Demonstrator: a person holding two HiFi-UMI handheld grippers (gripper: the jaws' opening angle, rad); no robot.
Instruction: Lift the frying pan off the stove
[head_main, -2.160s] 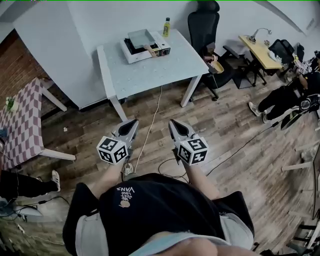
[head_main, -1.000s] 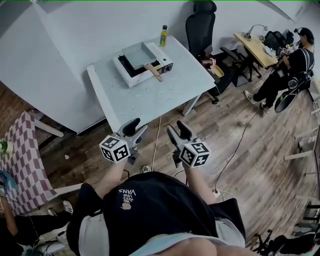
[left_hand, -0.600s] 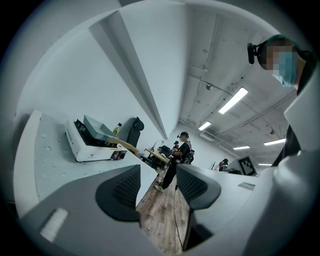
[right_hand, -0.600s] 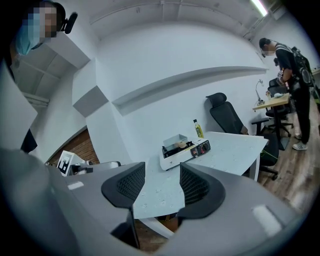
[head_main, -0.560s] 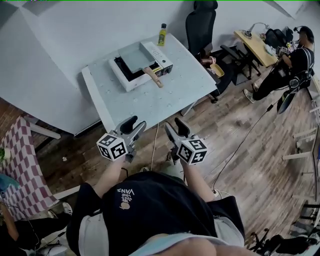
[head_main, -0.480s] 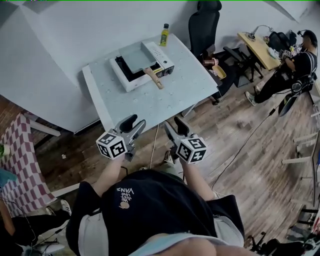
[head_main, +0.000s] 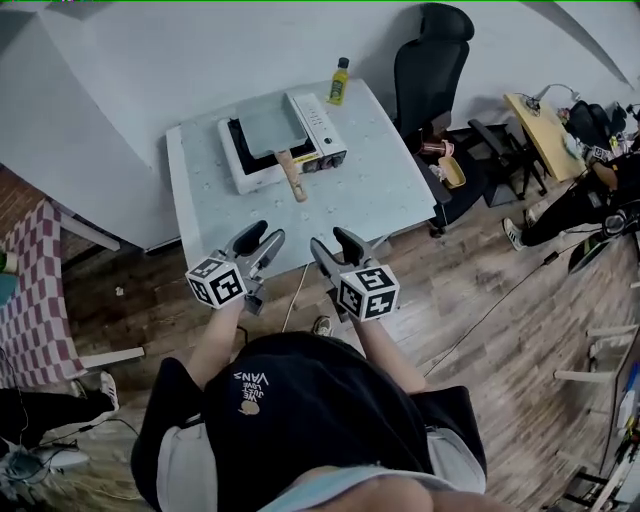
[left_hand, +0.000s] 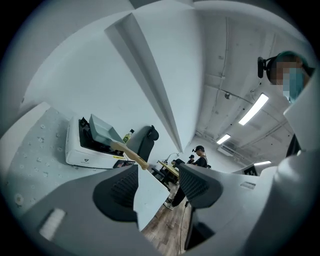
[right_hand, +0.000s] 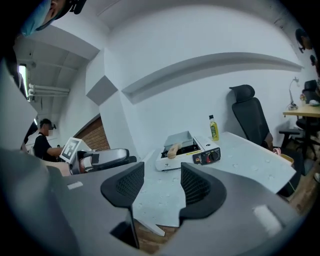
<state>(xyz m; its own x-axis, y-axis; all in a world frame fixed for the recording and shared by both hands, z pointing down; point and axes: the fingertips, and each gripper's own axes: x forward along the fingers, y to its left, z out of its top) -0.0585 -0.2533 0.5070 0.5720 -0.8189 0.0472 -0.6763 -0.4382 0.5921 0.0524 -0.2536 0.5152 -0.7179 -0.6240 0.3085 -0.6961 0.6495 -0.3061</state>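
1. Pointing toward the stove (head_main: 318, 125) from well short of its front, left gripper (head_main: 262, 235). The jaws stand apart and have just been opening wider, with nothing between them.
2. On the stove's left half, over the burner: frying pan (head_main: 268, 125), square and grey. Its wooden handle (head_main: 291, 175) juts past the stove's front edge toward the person. Nothing is touching it.
3. Also well short of the stove's front, right gripper (head_main: 332, 240). Its jaws are apart and empty, and in its own view the stove sits far beyond the gap.
4. Just behind the stove's right rear corner: bottle (head_main: 340, 82). Farther right of the stove: office chair (head_main: 440, 60). Neither blocks the way in.
5. Step in hand, by my reading: the approach, with the lift not yet begun. The next move calls for bringing one gripper forward to the handle, setting a jaw on either side and closing firmly. Then raise it straight up off the stove. The pan's weight hangs beyond the grip, so it will likely want to tip; the second gripper could steady it.
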